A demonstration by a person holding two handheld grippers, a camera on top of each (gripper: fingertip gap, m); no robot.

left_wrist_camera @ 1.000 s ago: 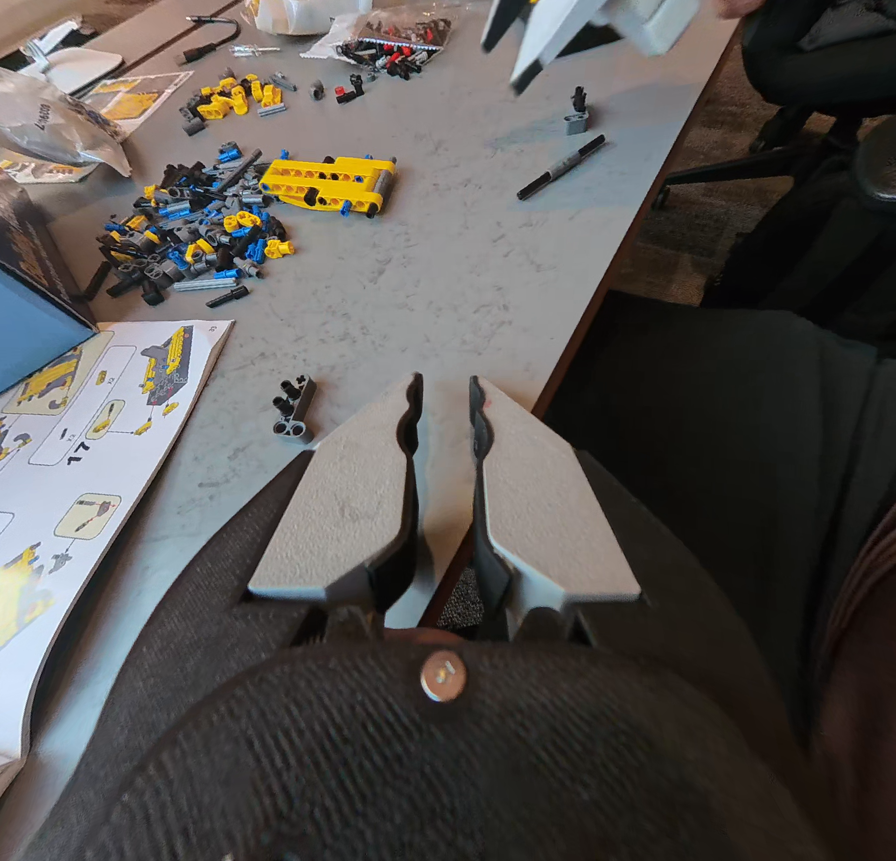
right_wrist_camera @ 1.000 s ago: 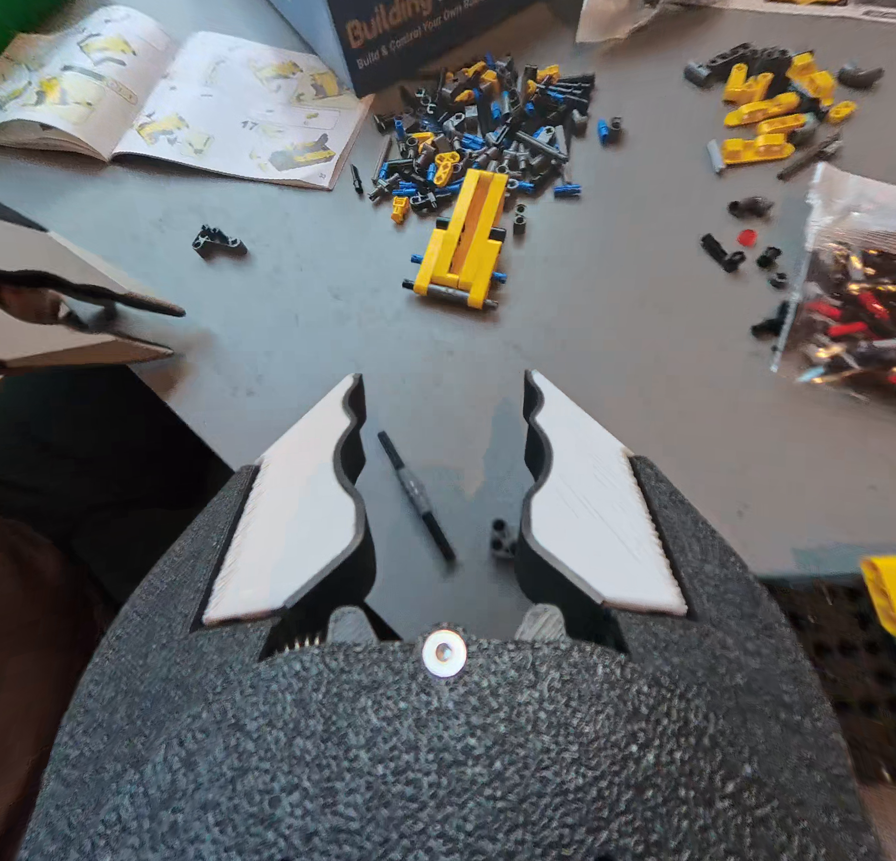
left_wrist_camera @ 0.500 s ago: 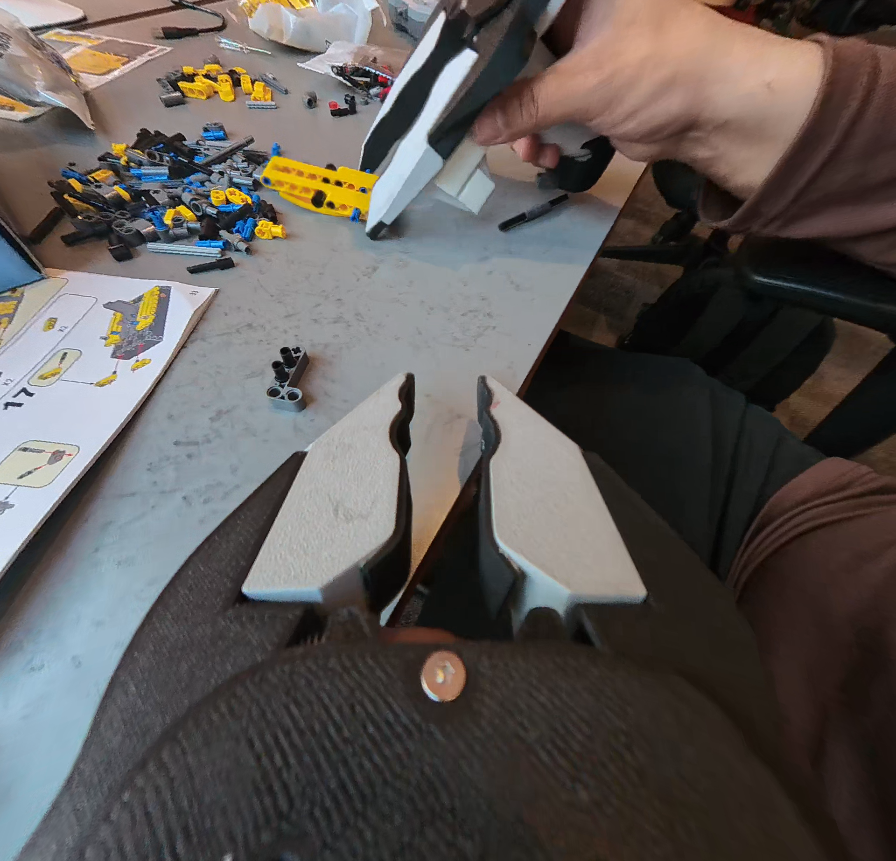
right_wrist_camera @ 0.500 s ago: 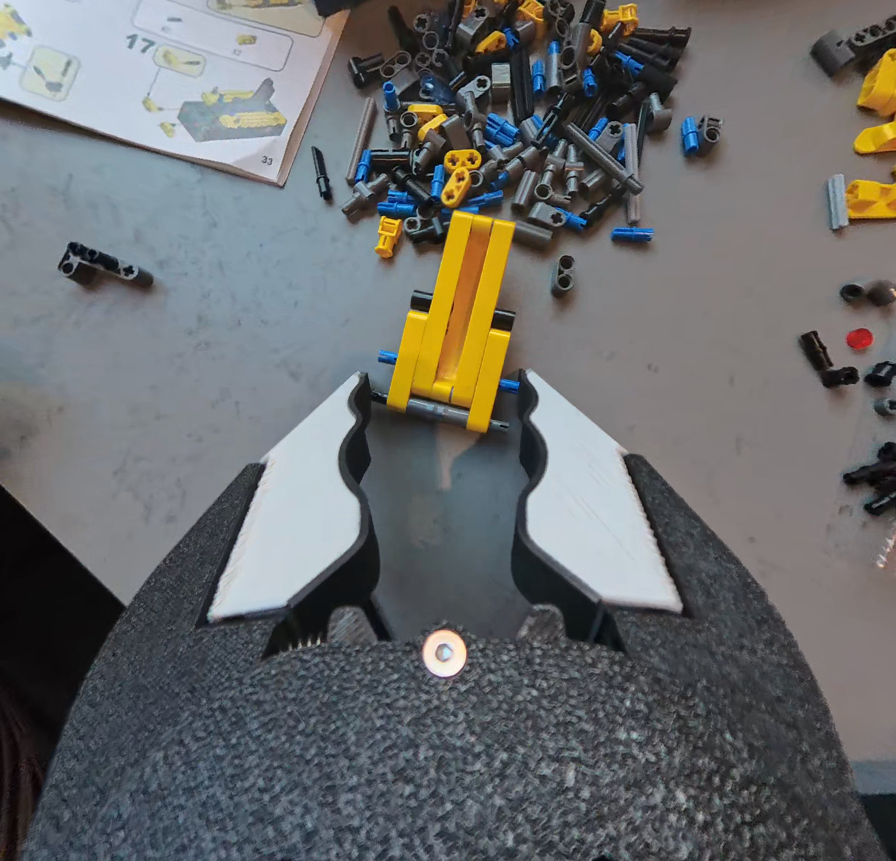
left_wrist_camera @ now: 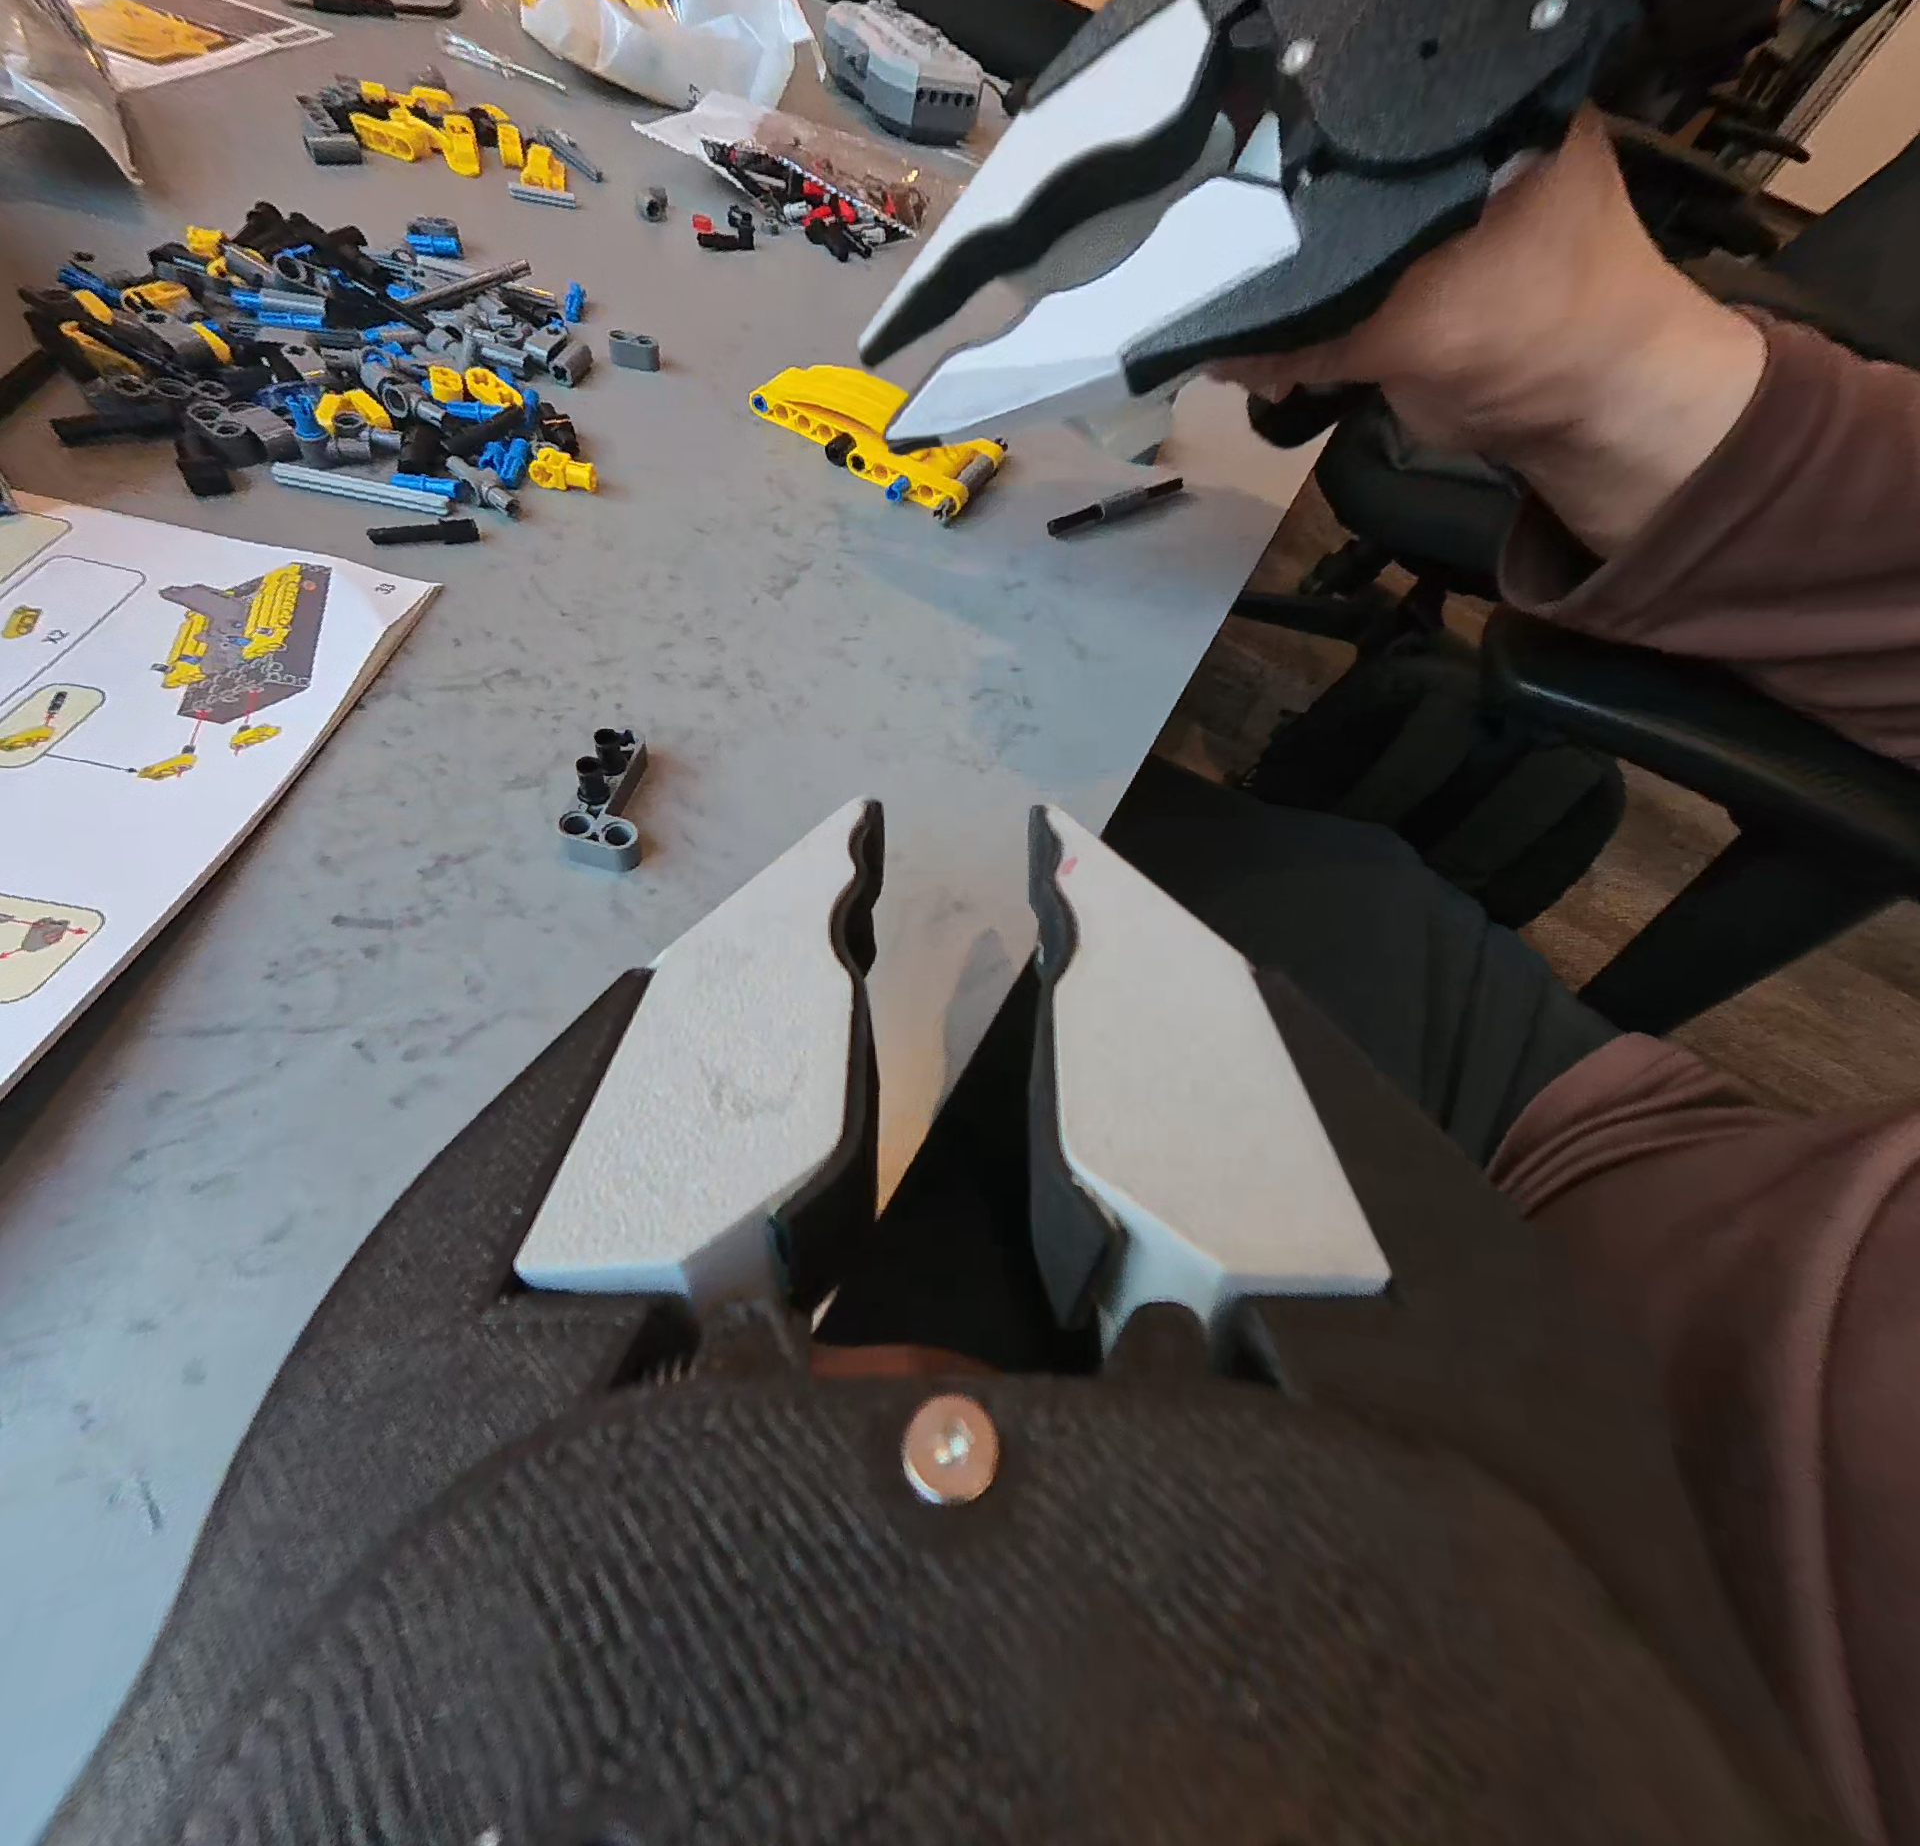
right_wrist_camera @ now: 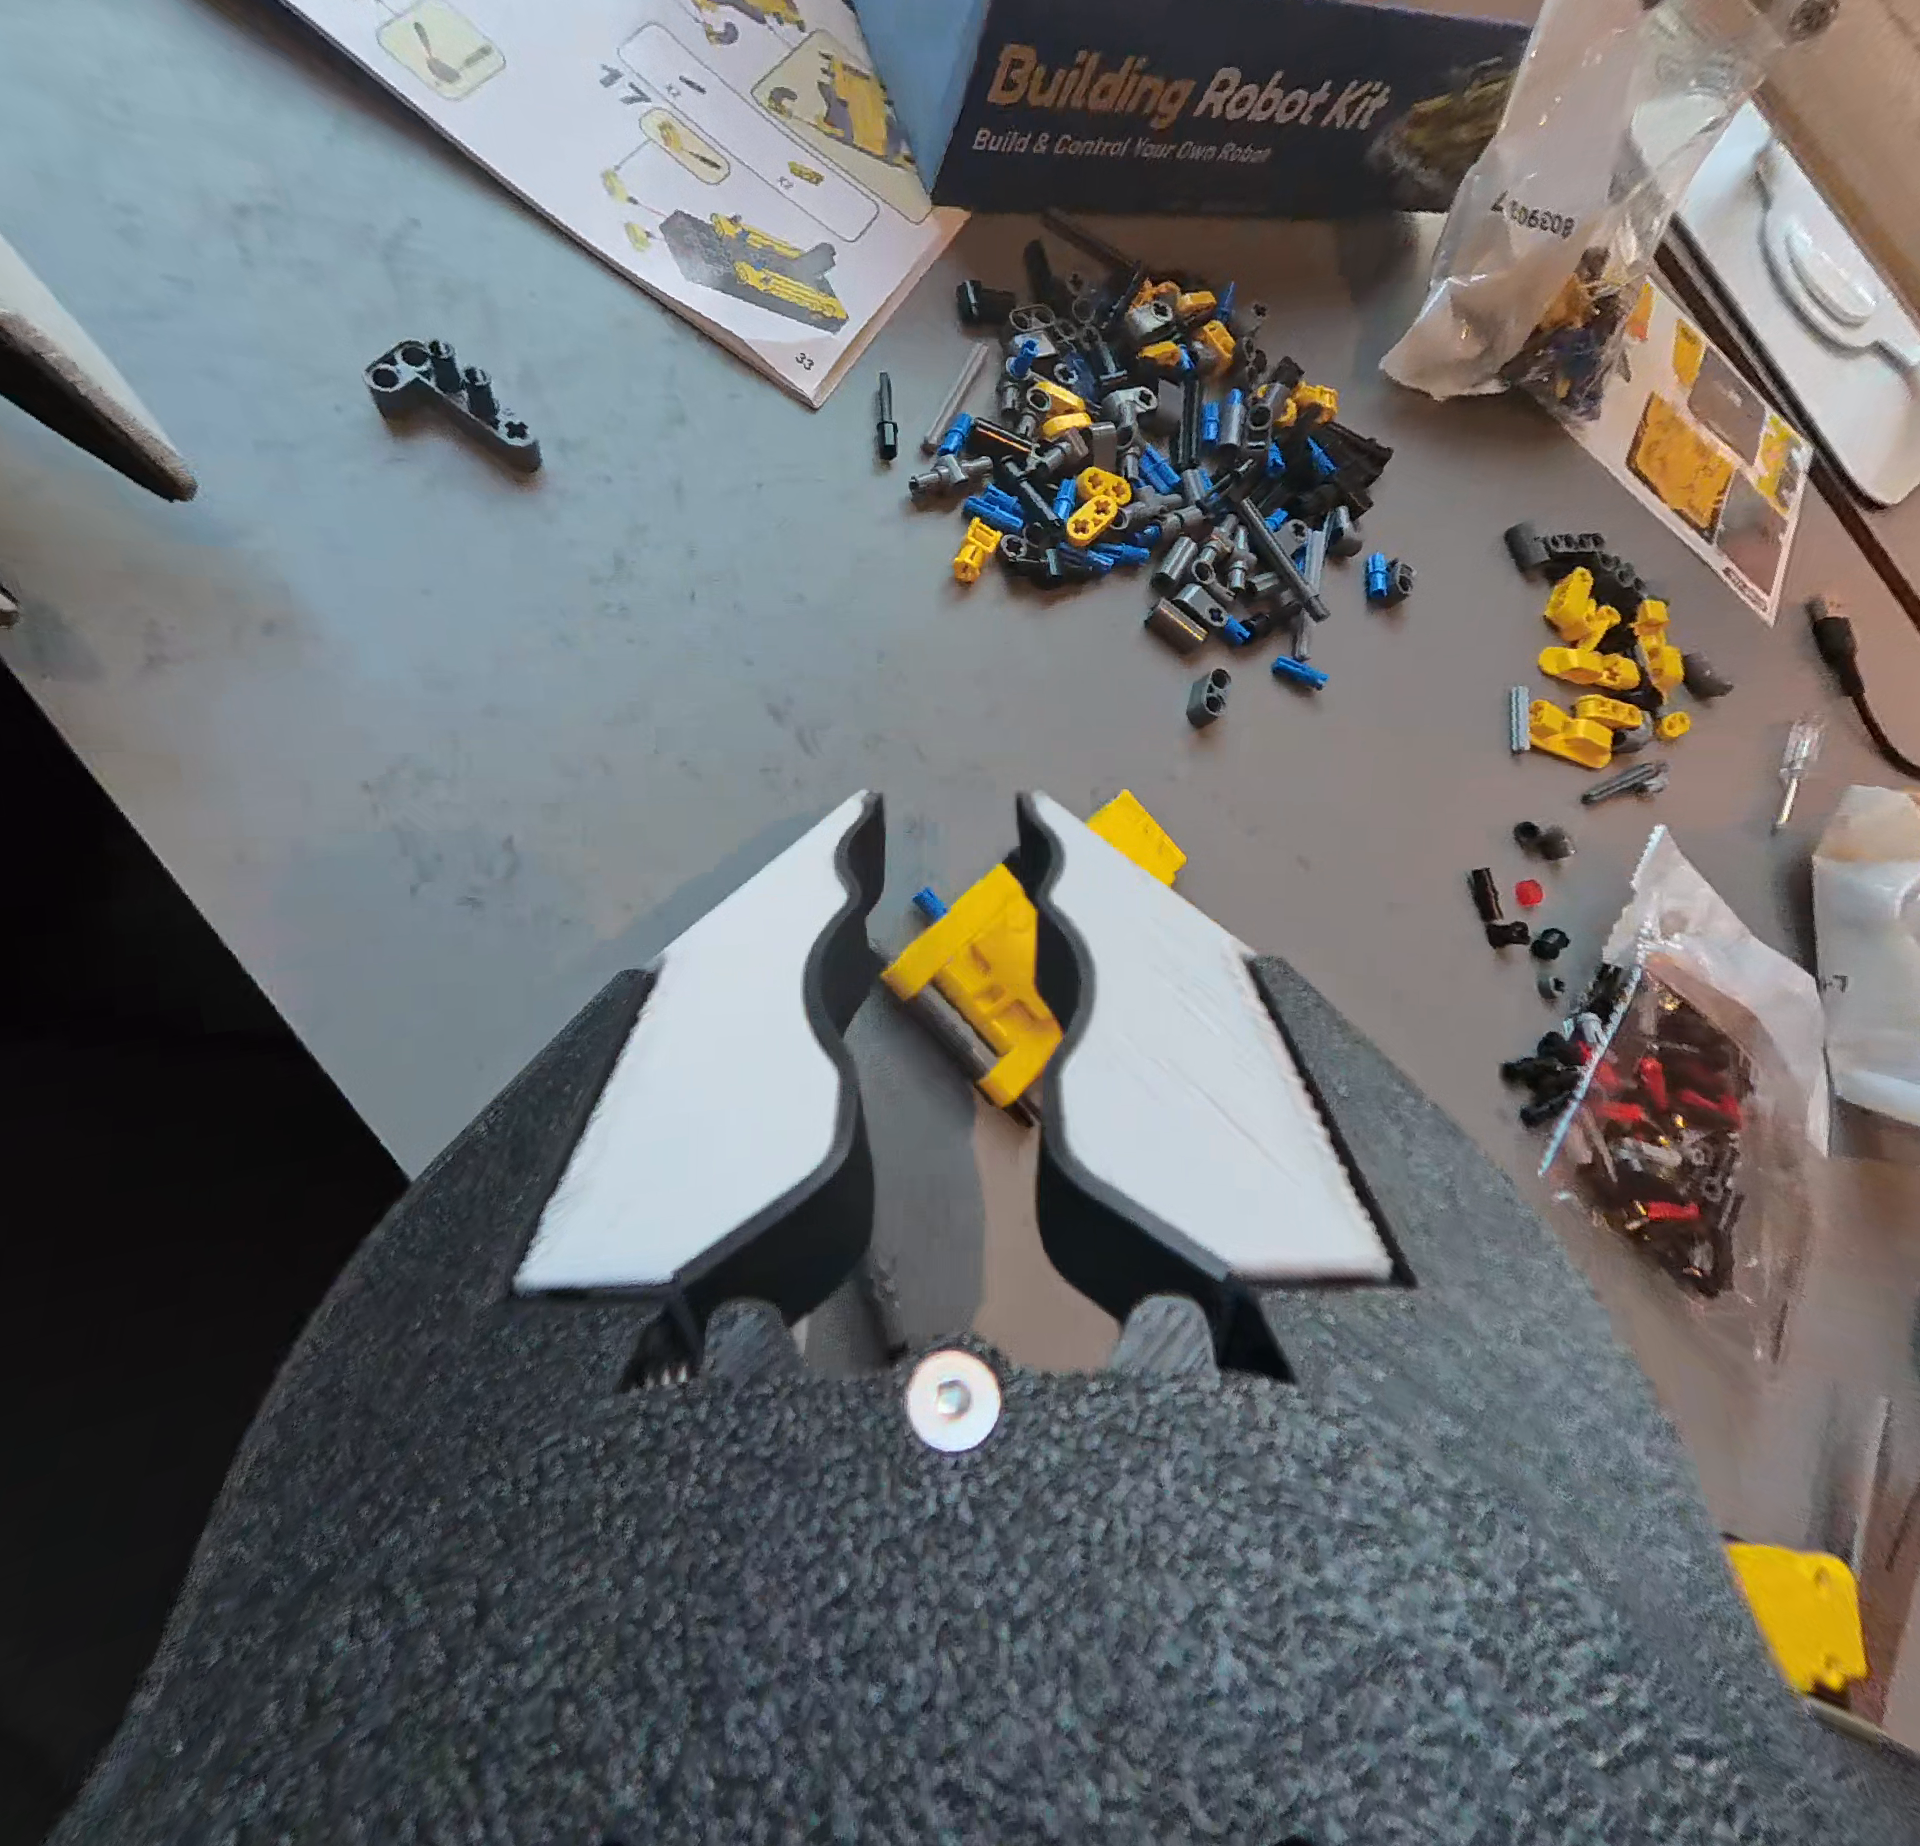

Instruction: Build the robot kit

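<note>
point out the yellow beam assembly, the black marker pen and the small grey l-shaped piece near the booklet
yellow beam assembly (left_wrist_camera: 821,406), left wrist view, on its curved far end
black marker pen (left_wrist_camera: 1114,506), left wrist view, on the middle of its barrel
small grey L-shaped piece (left_wrist_camera: 606,797), left wrist view, on its grey body

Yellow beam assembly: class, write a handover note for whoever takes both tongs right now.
Left tongs: open, empty, at the near edge of the table, nearest a grey angled piece.
Right tongs: open, straddling the yellow beam assembly, which lies on the table; not clamped.
Loose parts pile and open booklet lie beyond.
Nothing is lifted yet.
</note>
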